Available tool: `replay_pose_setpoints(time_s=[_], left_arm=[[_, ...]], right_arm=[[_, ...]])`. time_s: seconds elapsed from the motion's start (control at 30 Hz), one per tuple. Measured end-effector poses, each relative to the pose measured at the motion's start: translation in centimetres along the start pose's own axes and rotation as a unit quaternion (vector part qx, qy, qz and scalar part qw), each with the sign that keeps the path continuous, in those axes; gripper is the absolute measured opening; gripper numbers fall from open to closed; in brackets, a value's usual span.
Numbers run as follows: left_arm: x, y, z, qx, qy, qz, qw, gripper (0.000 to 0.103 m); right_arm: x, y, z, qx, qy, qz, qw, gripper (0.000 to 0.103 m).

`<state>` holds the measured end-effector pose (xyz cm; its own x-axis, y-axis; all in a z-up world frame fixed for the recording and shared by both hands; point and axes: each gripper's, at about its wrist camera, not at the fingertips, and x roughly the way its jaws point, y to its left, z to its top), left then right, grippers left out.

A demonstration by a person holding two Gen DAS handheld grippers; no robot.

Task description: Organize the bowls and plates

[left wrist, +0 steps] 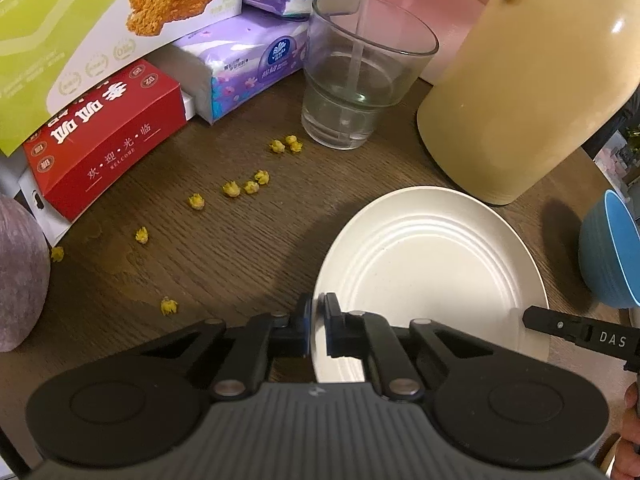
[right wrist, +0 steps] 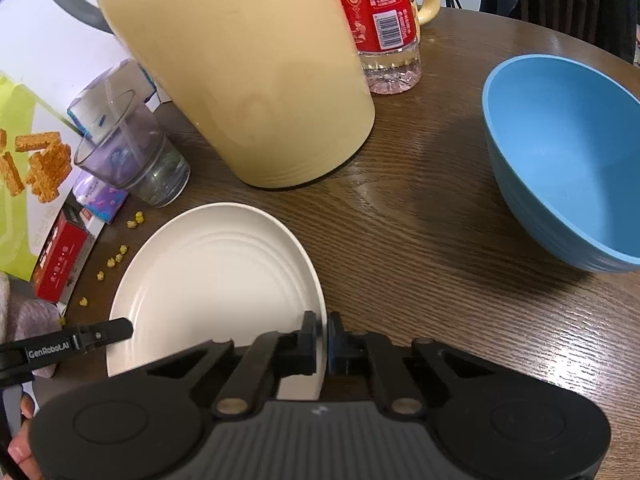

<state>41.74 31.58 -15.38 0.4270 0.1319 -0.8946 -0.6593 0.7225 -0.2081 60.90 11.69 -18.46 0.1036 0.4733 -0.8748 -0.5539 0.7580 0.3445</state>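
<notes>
A white ribbed plate (left wrist: 432,264) (right wrist: 216,276) lies on the brown wooden table. My left gripper (left wrist: 319,308) is shut on the plate's left rim, one pad on each side of the edge. My right gripper (right wrist: 323,326) is shut on the plate's right rim in the same way. Each gripper's finger shows at the opposite edge of the other view. A blue bowl (right wrist: 568,160) (left wrist: 612,252) stands upright to the right of the plate, apart from it.
A tall cream jug (right wrist: 240,72) (left wrist: 528,92) stands just behind the plate. A glass with a little water (left wrist: 360,76) (right wrist: 136,156), tissue packs (left wrist: 248,68), a red box (left wrist: 104,140), a red-labelled bottle (right wrist: 380,20) and several scattered yellow flower buds (left wrist: 232,189) crowd the table's back and left.
</notes>
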Motion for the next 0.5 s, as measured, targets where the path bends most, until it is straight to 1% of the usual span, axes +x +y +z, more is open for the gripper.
replay_pose_setpoints(time_s=[0.5], left_arm=[[-0.09,-0.05,0.03,0.006,-0.002,0.008,1.0000,0.007]], right_arm=[[-0.05,0.17,-0.14,0.001,-0.004,-0.001,1.000,0.005]])
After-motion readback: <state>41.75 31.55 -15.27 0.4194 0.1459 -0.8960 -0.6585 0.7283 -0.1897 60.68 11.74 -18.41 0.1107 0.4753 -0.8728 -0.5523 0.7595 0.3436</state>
